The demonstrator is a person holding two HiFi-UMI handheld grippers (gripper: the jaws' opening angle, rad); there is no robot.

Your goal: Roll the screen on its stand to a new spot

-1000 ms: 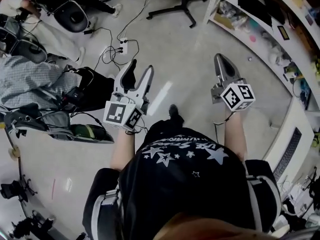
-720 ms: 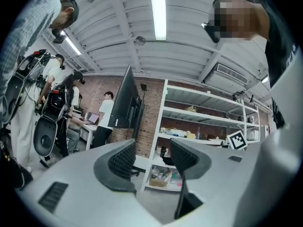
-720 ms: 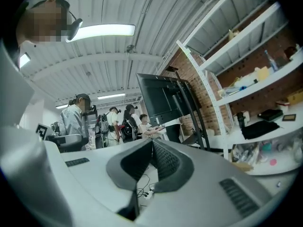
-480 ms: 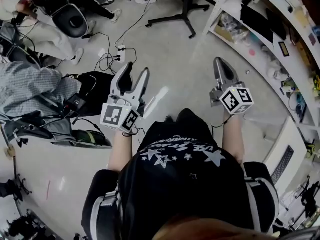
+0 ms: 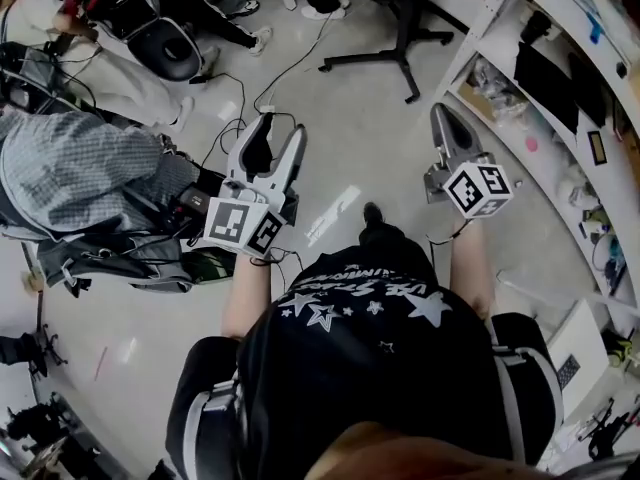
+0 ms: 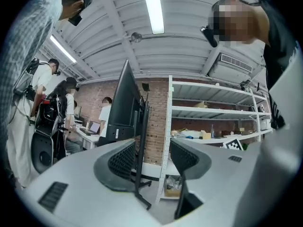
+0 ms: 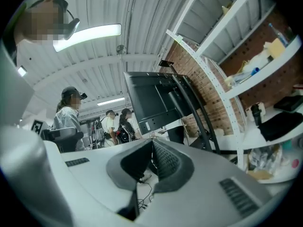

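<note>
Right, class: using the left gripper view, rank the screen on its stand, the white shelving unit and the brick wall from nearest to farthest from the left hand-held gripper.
1. Screen on its stand: straight ahead, just left of centre.
2. White shelving unit: to the stand's right, further back.
3. Brick wall: behind both, farthest.

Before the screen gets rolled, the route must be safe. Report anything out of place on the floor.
Loose black cables trail across the floor right beside the stand's base and on toward the seated people. Nothing looks spilled or broken, but the base could snag on them if it is rolled that way.
</note>
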